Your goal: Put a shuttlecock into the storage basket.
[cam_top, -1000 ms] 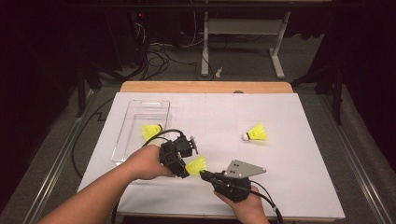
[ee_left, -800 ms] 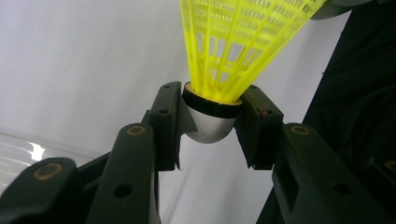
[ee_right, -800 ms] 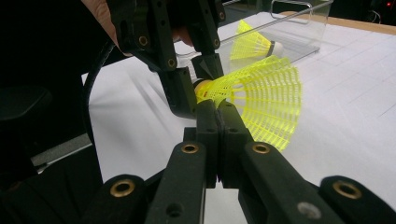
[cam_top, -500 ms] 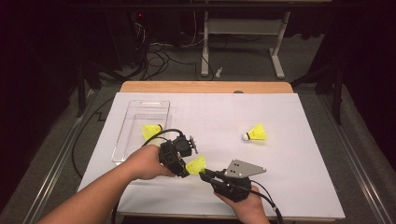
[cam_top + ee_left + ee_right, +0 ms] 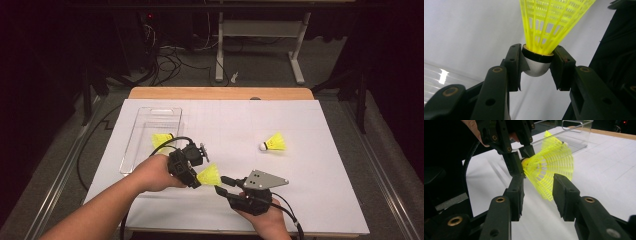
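My left gripper point(image 5: 196, 179) is shut on the white rounded head of a yellow shuttlecock point(image 5: 209, 175), held just above the white sheet near the front. Its pads clamp the head point(image 5: 535, 67) from both sides, and the mesh skirt point(image 5: 549, 22) fans away from them. My right gripper point(image 5: 220, 184) faces it from the right. Its jaws have just been opening and now stand apart on either side of the skirt point(image 5: 549, 167), no longer squeezing it. The left gripper point(image 5: 519, 155) grips the head at the far end in the right gripper view.
A second yellow shuttlecock point(image 5: 273, 143) lies on the white sheet point(image 5: 310, 190) at the right. A third shuttlecock point(image 5: 162, 139) lies in the clear plastic tray point(image 5: 150, 112) at the back left. Cables trail from both grippers toward the front edge.
The right gripper's jaws have spread apart off the skirt. Both hands and the shuttlecock have stayed where they were.
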`<state>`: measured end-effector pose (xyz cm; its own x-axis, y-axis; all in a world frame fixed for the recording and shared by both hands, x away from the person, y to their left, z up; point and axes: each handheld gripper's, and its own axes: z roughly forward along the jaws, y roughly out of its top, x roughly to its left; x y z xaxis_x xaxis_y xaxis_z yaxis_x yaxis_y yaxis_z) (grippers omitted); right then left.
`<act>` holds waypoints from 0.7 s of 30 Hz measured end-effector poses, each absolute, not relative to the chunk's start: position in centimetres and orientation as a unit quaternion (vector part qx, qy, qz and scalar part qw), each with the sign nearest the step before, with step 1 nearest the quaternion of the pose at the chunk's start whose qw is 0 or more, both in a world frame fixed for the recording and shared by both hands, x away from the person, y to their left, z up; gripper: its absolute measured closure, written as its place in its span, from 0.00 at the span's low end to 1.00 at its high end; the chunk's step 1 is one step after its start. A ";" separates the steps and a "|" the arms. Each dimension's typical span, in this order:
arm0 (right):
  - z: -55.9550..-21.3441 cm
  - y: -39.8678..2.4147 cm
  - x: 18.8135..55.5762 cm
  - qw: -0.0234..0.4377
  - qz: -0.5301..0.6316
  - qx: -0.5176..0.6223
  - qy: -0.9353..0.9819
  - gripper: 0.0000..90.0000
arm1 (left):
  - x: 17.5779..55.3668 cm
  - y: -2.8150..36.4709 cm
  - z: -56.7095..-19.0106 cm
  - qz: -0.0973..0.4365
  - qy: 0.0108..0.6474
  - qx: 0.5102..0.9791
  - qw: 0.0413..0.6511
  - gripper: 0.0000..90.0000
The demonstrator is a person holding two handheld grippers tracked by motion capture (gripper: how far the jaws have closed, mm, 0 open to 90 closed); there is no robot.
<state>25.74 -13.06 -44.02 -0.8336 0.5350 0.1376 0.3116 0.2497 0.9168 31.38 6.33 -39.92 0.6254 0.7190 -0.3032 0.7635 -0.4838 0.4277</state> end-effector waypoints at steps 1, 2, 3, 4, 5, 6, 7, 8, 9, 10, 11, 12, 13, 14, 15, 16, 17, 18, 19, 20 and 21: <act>-44.0 -13.1 25.8 0.103 0.549 0.272 0.784 0.67 | 31.4 6.4 -39.9 -0.043 0.432 0.860 0.269 0.71; -44.1 -13.2 25.8 0.104 0.548 0.274 0.783 0.67 | 31.4 6.4 -39.9 -0.042 0.431 0.861 0.268 0.71; -44.1 -13.3 25.8 0.106 0.547 0.276 0.783 0.66 | 31.4 6.5 -40.0 -0.041 0.432 0.860 0.268 0.71; -44.1 -13.5 25.9 0.108 0.547 0.278 0.782 0.64 | 31.4 6.5 -40.0 -0.041 0.434 0.860 0.267 0.71; -44.1 -13.6 25.9 0.110 0.546 0.281 0.781 0.63 | 31.5 6.6 -40.0 -0.041 0.437 0.858 0.267 0.71; -44.2 -13.7 26.0 0.112 0.545 0.283 0.781 0.62 | 31.5 6.6 -40.0 -0.041 0.439 0.857 0.267 0.71; -44.2 -13.8 26.1 0.115 0.544 0.285 0.781 0.61 | 31.5 6.6 -40.0 -0.039 0.441 0.856 0.267 0.71; -44.3 -14.0 26.1 0.117 0.543 0.288 0.780 0.59 | 31.6 6.7 -40.0 -0.039 0.439 0.858 0.265 0.71; -44.4 -14.1 26.2 0.118 0.543 0.292 0.778 0.58 | 31.6 6.7 -40.0 -0.039 0.442 0.855 0.269 0.71; -44.4 -14.3 26.3 0.120 0.543 0.296 0.777 0.56 | 31.6 6.7 -40.0 -0.039 0.443 0.854 0.269 0.71; -44.5 -14.4 26.3 0.123 0.543 0.300 0.775 0.55 | 31.6 6.8 -40.0 -0.037 0.443 0.855 0.267 0.71; -44.5 -14.6 26.4 0.127 0.542 0.303 0.774 0.53 | 31.7 6.8 -40.1 -0.035 0.443 0.855 0.267 0.71; -44.6 -14.7 26.5 0.130 0.541 0.306 0.773 0.51 | 31.7 6.8 -40.0 -0.035 0.446 0.854 0.266 0.71; -44.6 -14.9 26.6 0.133 0.539 0.310 0.772 0.49 | 31.8 6.8 -40.0 -0.034 0.450 0.851 0.270 0.71; -44.7 -15.0 26.6 0.137 0.538 0.313 0.770 0.47 | 31.8 6.9 -40.0 -0.033 0.451 0.851 0.269 0.71; -44.9 -15.2 26.7 0.140 0.537 0.318 0.769 0.45 | 31.9 6.9 -40.0 -0.032 0.449 0.852 0.267 0.71; -45.0 -15.4 26.7 0.144 0.536 0.322 0.767 0.42 | 31.9 7.0 -40.0 -0.031 0.449 0.852 0.267 0.71; -45.1 -15.5 26.8 0.147 0.534 0.325 0.767 0.41 | 31.9 7.0 -40.0 -0.032 0.452 0.850 0.268 0.71; -45.2 -15.7 26.8 0.150 0.532 0.327 0.766 0.38 | 31.9 7.0 -40.0 -0.033 0.451 0.851 0.268 0.71; -45.2 -15.8 26.9 0.155 0.531 0.331 0.765 0.36 | 31.8 7.0 -40.1 -0.033 0.449 0.852 0.268 0.71; -45.3 -15.9 26.9 0.160 0.530 0.334 0.763 0.33 | 31.8 7.0 -40.1 -0.034 0.450 0.851 0.267 0.71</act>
